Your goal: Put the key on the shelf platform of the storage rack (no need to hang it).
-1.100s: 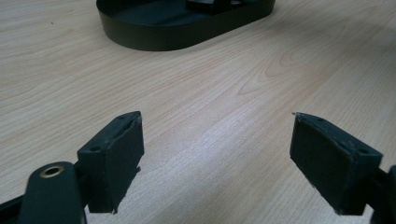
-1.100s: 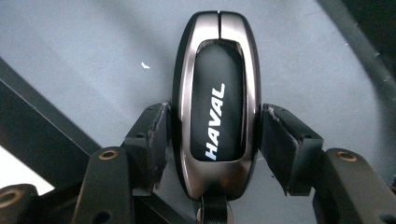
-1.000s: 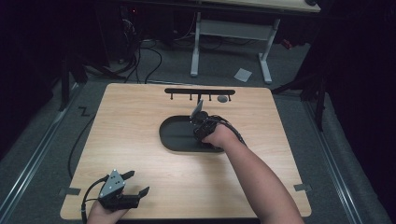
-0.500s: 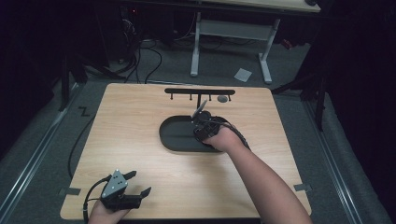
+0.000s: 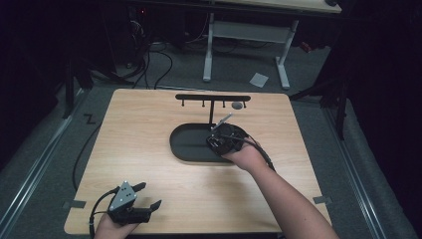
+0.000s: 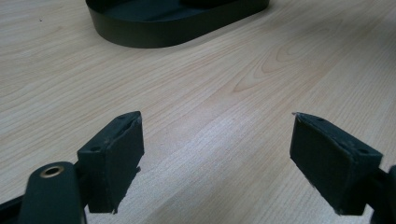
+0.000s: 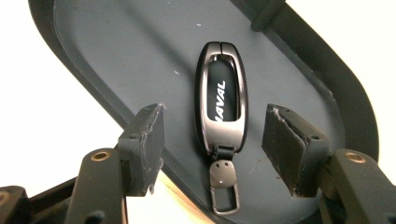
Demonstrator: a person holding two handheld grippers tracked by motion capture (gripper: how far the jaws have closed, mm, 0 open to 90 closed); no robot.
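A dark oval tray (image 5: 186,144) lies in the middle of the wooden table (image 5: 149,129). In the right gripper view a black and chrome car key fob (image 7: 222,100) with a small metal clip lies flat on the tray floor (image 7: 140,56). My right gripper (image 7: 212,149) hangs just above it, open, one jaw on either side of the fob, neither touching it. In the high view this right gripper (image 5: 224,139) is over the tray's right end. My left gripper (image 5: 144,196) rests near the table's front left corner, open, with nothing between its pads (image 6: 116,154).
A black T-shaped rack (image 5: 213,98) with small hooks stands behind the tray; a small grey round piece (image 5: 237,105) hangs near its right end. The tray's near wall (image 6: 163,32) shows far off in the left gripper view. Beyond the table are desk legs and cables.
The right hand and gripper have edged slightly to the right and nearer over the tray's right end. The left gripper has stayed put.
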